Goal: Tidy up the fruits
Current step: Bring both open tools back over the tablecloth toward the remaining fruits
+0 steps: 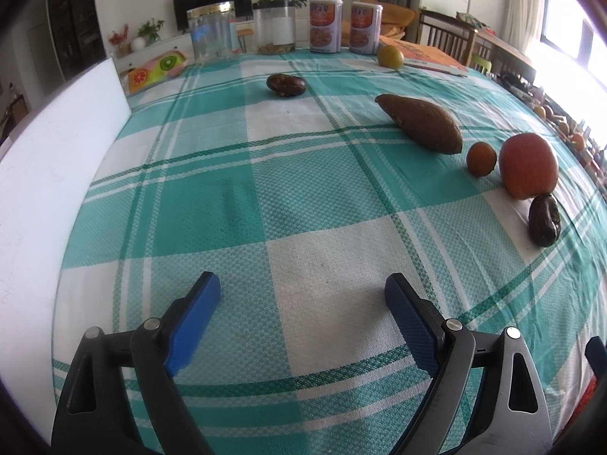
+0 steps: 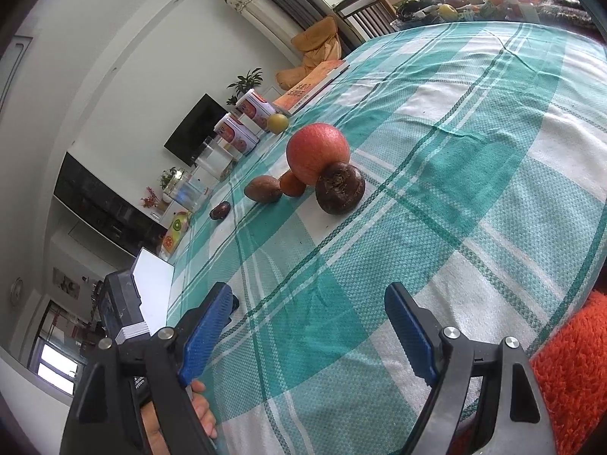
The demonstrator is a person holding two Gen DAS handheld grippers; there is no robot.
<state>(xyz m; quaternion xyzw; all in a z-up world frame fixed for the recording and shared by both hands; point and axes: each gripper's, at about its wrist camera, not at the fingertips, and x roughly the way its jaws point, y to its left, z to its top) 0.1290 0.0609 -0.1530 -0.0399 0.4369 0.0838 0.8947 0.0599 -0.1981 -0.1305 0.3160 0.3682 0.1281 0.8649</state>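
On the teal checked tablecloth (image 1: pixel 303 174) lie a sweet potato (image 1: pixel 421 123), a small orange fruit (image 1: pixel 481 158), a big red-orange fruit (image 1: pixel 528 165), a dark wrinkled fruit (image 1: pixel 545 220), another dark fruit (image 1: pixel 285 84) farther back and a yellow-green fruit (image 1: pixel 390 56). My left gripper (image 1: pixel 303 295) is open and empty, low over the cloth near the front edge. My right gripper (image 2: pixel 309 303) is open and empty, facing the big red-orange fruit (image 2: pixel 318 151), the dark fruit (image 2: pixel 340 187), the small orange fruit (image 2: pixel 292 184) and the sweet potato (image 2: pixel 262 189).
Two printed cans (image 1: pixel 325 26), two clear jars (image 1: pixel 211 32) and an orange book (image 1: pixel 425 55) stand along the far edge. A fruit-patterned tray (image 1: pixel 155 70) lies at the back left. A white board (image 1: pixel 49 159) runs along the left side. An orange fuzzy cloth (image 2: pixel 576 364) lies at right.
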